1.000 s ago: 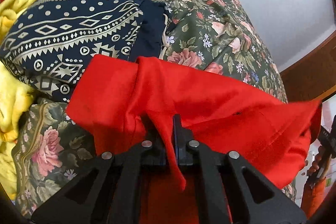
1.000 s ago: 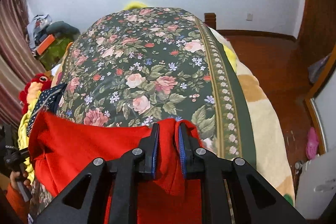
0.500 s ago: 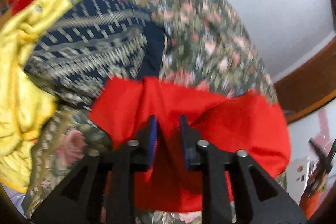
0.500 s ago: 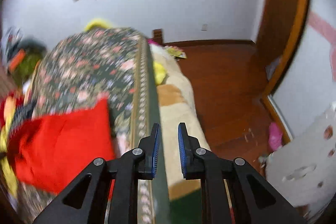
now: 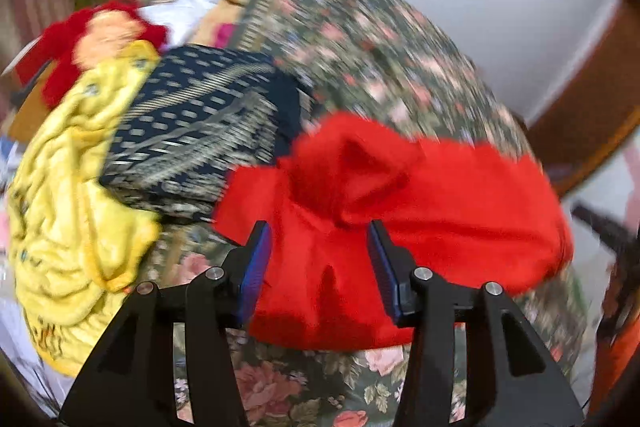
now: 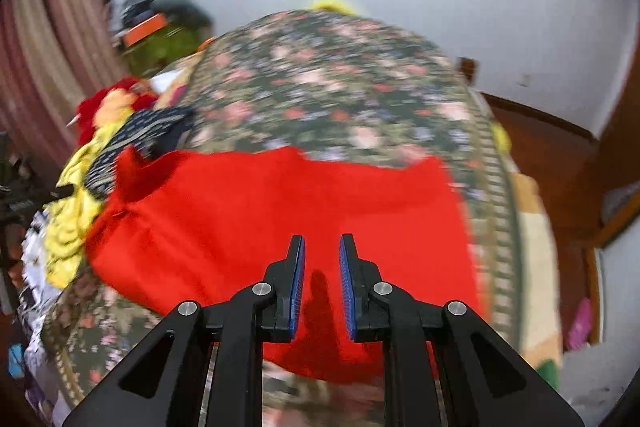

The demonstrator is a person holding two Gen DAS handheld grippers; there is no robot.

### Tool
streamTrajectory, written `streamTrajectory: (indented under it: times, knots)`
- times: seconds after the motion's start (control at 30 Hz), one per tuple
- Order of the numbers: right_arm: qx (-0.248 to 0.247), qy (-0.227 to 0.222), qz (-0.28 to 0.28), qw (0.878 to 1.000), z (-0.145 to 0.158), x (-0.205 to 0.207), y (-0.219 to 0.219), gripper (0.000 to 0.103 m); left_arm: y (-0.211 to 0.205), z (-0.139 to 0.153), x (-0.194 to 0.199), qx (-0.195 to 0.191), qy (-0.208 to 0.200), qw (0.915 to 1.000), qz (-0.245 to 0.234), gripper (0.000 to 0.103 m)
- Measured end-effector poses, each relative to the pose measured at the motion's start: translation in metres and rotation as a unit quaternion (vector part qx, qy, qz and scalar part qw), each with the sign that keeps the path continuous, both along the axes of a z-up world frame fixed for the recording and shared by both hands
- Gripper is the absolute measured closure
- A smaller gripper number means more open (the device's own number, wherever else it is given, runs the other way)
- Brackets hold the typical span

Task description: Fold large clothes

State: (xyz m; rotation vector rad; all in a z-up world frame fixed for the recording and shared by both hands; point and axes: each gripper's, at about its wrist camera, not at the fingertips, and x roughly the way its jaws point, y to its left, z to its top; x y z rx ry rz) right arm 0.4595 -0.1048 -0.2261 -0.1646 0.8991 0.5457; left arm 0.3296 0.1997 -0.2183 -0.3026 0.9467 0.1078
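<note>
A red garment lies folded on the floral bedspread, its left part bunched into a hump. My left gripper is open, its jaws wide apart above the garment's near left part, holding nothing. In the right wrist view the red garment spreads flat across the near part of the floral bedspread. My right gripper is open with a narrow gap, above the garment's near edge, empty.
A folded navy patterned cloth lies left of the red garment, next to a yellow blanket and a red plush. The bed's right edge drops to a wooden floor. Clutter stands at the back left.
Both grippers have let go of the red garment, which now lies on the bed. The left jaws have opened wide. The right gripper swung right, then back over the garment.
</note>
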Motion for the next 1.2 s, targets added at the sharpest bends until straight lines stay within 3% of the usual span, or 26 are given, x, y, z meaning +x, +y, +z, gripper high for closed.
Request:
streamTrajectory:
  times: [0.13,0.2,0.37,0.4,0.47,0.53,0.63,0.77,0.87,0.93,1.07,1.13,1.2]
  knots:
    - [-0.045,0.016,0.024,0.999,-0.031,0.005,0.034,0.091,-0.037,-0.032,0.027,0.04,0.034,0.9964,-0.067,0.053]
    - [-0.084,0.012,0.019,0.996,-0.051,0.009,0.038,0.091,-0.044,-0.046,0.039,0.064,0.048,0.9942,-0.072,0.053]
    - [-0.119,0.011,-0.012,0.993,-0.069,0.024,0.009,0.091,-0.012,-0.065,0.072,0.113,0.059,0.9917,-0.016,0.053]
    - [-0.12,0.009,-0.014,0.993,-0.069,0.026,0.003,0.091,-0.002,-0.065,0.075,0.139,0.062,0.9883,-0.002,0.053]
    - [-0.104,0.015,-0.008,0.994,-0.069,0.028,-0.009,0.091,0.024,-0.066,0.077,0.215,0.074,0.9731,0.035,0.049]
    - [-0.092,0.016,-0.012,0.996,-0.067,0.03,-0.02,0.091,0.052,-0.068,0.073,0.241,0.093,0.9638,0.066,0.048]
    - [-0.08,0.01,-0.023,0.996,-0.064,0.029,-0.028,0.091,0.09,-0.066,0.051,0.221,0.109,0.9648,0.092,0.048]
    - [-0.045,0.024,-0.032,0.998,-0.055,0.025,-0.034,0.091,0.095,-0.046,0.017,0.171,0.086,0.9788,0.073,0.048]
    - [-0.03,0.002,-0.034,0.999,-0.038,0.016,-0.036,0.091,0.07,-0.029,0.005,0.134,0.052,0.989,0.033,0.048]
    - [-0.032,-0.01,-0.039,0.999,-0.031,0.014,-0.037,0.091,0.04,-0.021,0.007,0.108,0.03,0.9936,-0.004,0.042]
    - [-0.091,0.019,-0.043,0.995,-0.055,0.025,-0.04,0.091,-0.016,-0.028,0.019,0.064,0.015,0.9959,-0.063,0.038]
    - [-0.098,0.033,-0.041,0.994,-0.071,0.028,-0.048,0.091,-0.037,-0.044,0.024,0.069,0.03,0.9943,-0.075,0.037]
    - [-0.084,0.035,-0.038,0.995,-0.072,0.027,-0.058,0.091,-0.05,-0.065,0.028,0.102,0.051,0.9904,-0.078,0.036]
